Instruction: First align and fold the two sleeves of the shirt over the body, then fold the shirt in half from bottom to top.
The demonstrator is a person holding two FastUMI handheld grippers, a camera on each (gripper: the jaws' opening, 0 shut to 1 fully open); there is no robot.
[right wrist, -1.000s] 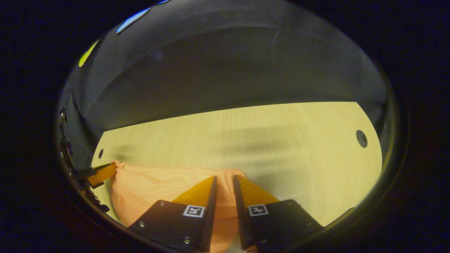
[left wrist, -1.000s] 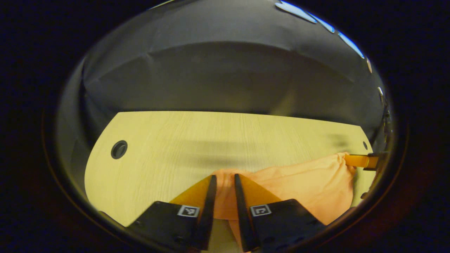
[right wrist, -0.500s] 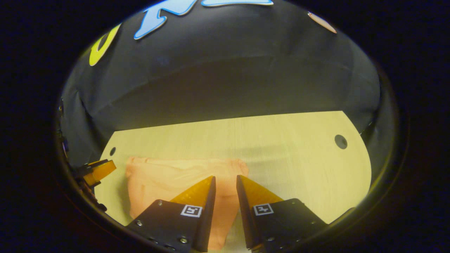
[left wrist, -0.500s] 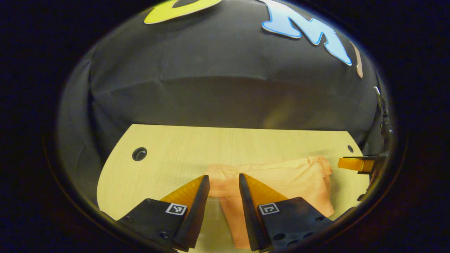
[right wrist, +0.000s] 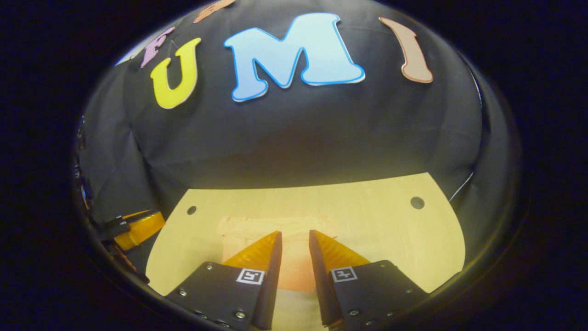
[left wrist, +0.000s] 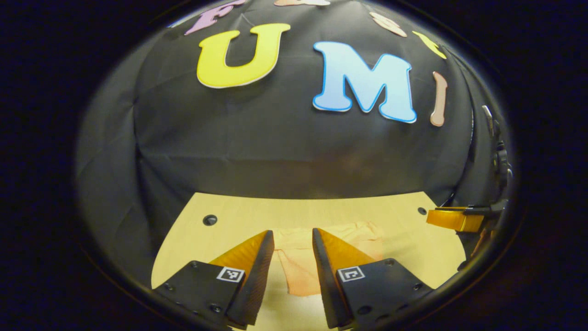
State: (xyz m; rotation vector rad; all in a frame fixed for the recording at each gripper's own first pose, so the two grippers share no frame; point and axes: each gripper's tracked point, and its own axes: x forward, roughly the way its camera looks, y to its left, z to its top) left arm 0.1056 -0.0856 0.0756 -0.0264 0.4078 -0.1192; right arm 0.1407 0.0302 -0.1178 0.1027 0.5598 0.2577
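Note:
The orange shirt (left wrist: 298,271) lies folded flat on the pale wooden table (left wrist: 413,248), a compact rectangle near the front. My left gripper (left wrist: 292,231) hovers above and short of it, open, with nothing between its fingers. In the right gripper view the shirt (right wrist: 257,225) lies just beyond my right gripper (right wrist: 294,232), which is also open and holds nothing. One of the right gripper's fingers (left wrist: 455,219) shows at the far right of the left gripper view. One of the left gripper's fingers (right wrist: 138,227) shows at the far left of the right gripper view.
The table (right wrist: 390,230) has small round cable holes near its back corners (left wrist: 210,219) (right wrist: 417,202). The black cloth wall rises right behind the table's far edge. Bare tabletop lies on both sides of the shirt.
Both grippers let go of the shirt's edge and drew up and back from the table. The shirt dropped flat and now looks smaller and farther away.

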